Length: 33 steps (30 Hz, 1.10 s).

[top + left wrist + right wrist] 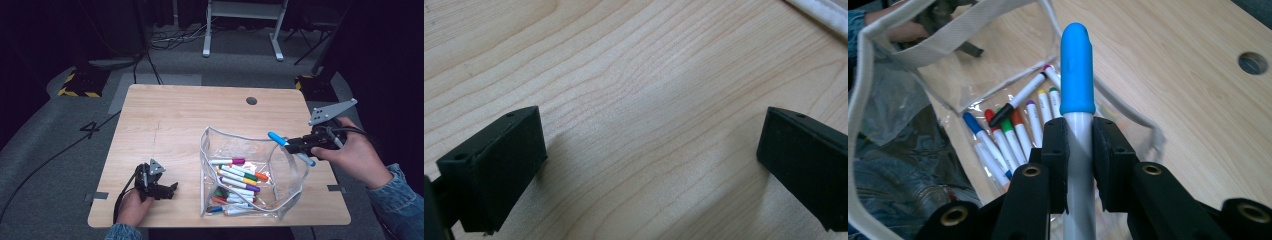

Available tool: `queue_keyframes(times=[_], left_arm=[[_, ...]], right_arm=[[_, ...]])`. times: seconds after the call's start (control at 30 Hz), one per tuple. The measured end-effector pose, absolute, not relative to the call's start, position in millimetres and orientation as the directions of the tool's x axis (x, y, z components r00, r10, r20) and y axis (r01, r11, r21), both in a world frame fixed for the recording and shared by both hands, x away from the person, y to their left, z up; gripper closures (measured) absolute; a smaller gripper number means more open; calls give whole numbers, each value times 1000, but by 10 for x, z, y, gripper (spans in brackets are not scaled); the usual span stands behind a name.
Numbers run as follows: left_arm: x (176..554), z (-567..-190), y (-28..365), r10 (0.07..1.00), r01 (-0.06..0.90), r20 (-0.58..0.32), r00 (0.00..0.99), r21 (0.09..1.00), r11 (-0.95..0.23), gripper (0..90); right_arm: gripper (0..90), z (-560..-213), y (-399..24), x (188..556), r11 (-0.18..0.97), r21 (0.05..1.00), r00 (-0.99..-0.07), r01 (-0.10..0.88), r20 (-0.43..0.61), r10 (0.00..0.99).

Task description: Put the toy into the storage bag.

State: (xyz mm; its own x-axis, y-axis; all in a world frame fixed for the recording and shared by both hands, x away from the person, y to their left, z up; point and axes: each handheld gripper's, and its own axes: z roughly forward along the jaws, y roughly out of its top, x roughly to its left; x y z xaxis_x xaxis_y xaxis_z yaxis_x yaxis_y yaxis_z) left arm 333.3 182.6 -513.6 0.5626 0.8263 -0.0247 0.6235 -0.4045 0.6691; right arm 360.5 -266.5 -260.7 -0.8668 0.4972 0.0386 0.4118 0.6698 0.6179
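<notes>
A clear plastic pouch (287, 172) with a white zip rim stands open on the wooden table (175, 115), holding several coloured markers (239, 180). My right gripper (295, 146) is shut on a white marker with a blue cap (278, 138), held over the pouch's right rim. In the right gripper view the blue-capped marker (1077, 75) stands up between the jaws of my right gripper (1079, 150), with the pouch (908, 40) and its markers (1018, 125) beyond. My left gripper (170, 189) lies open on the table near the front left; the left gripper view has my left gripper (649, 155) low over bare wood.
A round cable hole (251, 100) sits near the table's far edge. Beyond the table, cables and a white frame's legs (242, 30) rest on grey floor. A white strip of the pouch's rim (819, 12) crosses the left gripper view's top right corner.
</notes>
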Motion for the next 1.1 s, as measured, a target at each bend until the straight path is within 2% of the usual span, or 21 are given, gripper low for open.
queue_keyframes(times=[0.4,0.67,1.1], left_arm=[[3339,-5137,1820,827,626,-27,561,668,-402,0],[3339,-5137,1820,827,626,-27,561,668,-403,0],[3339,-5137,1820,827,626,-27,561,668,-402,0]], right_arm=[[774,-2729,-2148,3522,750,571,-929,333,61,366],[773,-2928,-1884,3510,787,537,-949,303,92,302],[773,-3366,-1520,3482,880,391,-963,269,132,236]])
